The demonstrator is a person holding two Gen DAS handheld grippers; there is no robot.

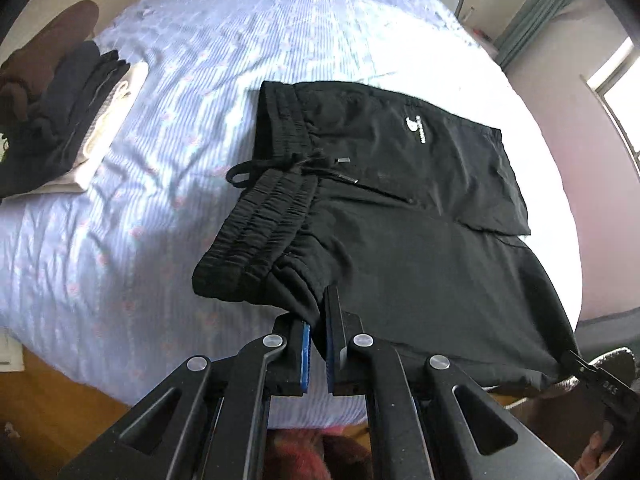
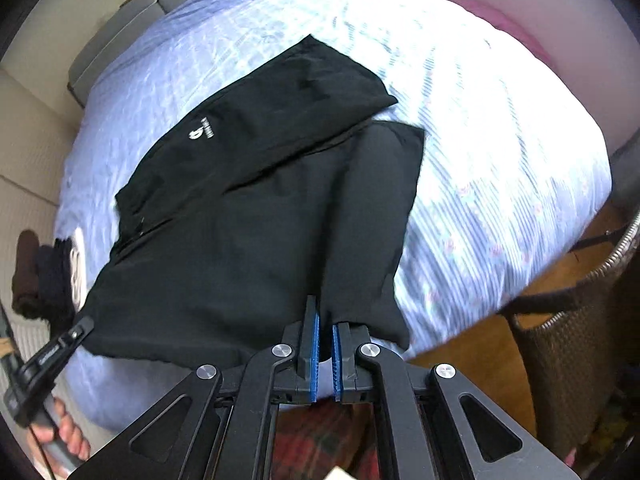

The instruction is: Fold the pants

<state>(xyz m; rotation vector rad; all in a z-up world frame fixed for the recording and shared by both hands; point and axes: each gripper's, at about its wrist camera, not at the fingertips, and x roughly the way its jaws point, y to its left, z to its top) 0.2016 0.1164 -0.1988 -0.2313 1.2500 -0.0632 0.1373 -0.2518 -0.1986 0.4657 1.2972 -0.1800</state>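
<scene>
Black nylon track pants (image 1: 400, 184) with white logo and drawstring waistband: far half flat on the bed, near edge lifted off it. Left gripper (image 1: 318, 344) clamped on the near waistband corner; right gripper (image 2: 325, 344) clamped on the near leg edge further along. Looks like a lengthwise fold. Advice: raise both ends level, keep fabric taut between grips, carry across and land edge on edge. Surface: striped pale-blue bedsheet (image 1: 140, 208), wrinkled. Stack of folded dark and cream clothes (image 1: 68, 128) at bed's left side. Wicker basket (image 2: 568, 360) on the wood floor.
</scene>
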